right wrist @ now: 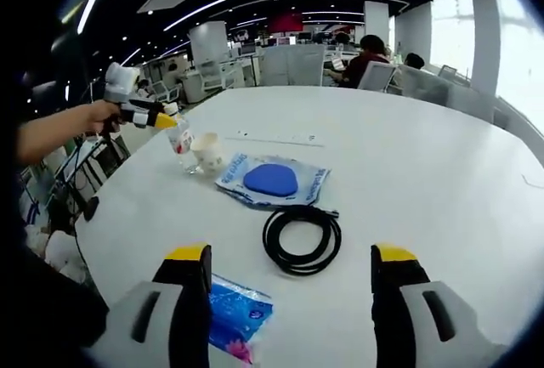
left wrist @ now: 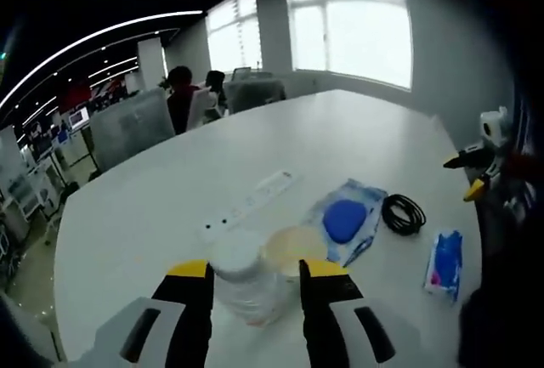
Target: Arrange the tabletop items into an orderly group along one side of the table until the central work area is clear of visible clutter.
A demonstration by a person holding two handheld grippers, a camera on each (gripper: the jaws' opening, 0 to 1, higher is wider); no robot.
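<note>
Left gripper (left wrist: pixel 255 276): jaws either side of a clear plastic cup (left wrist: pixel 246 281), closed in on its walls; looks clamped on it, cup upright on the white table (left wrist: pixel 153 206); right gripper view shows the same gripper (right wrist: pixel 172 123) at the cup (right wrist: pixel 181 145) near the table's edge, held by a person's hand (right wrist: pixel 100 116)

Right gripper (right wrist: pixel 291 268): jaws wide apart, nothing between them, hovering above the table over the coiled black cable (right wrist: pixel 302 238)

Just beside the cup: small paper cup (left wrist: pixel 293 247), touching or nearly touching it; cannot tell which

Next outward: flat clear pouch with a blue pad inside (right wrist: pixel 272 180), lying between the cups and the cable

Cable: loose coil, just beside the pouch's near edge, roughly mid-table

Blue wet-wipe packet (right wrist: pixel 238 315): flat, near the table edge by the right gripper's left jaw

Long pale strip (left wrist: pixel 255 198): lies flat beyond the cups; could be a ruler or power strip, too washed out to tell

Background: office desks, seated people at the far side

Step in hand: left gripper taking the plastic cup; grouping barely begun, items spread in a loose line

Next move calls for: a light, level carry of the cup to the chosen edge without knocking the paper cup; right gripper likely needs to drop on the cable and pinch one strand of the coil
</note>
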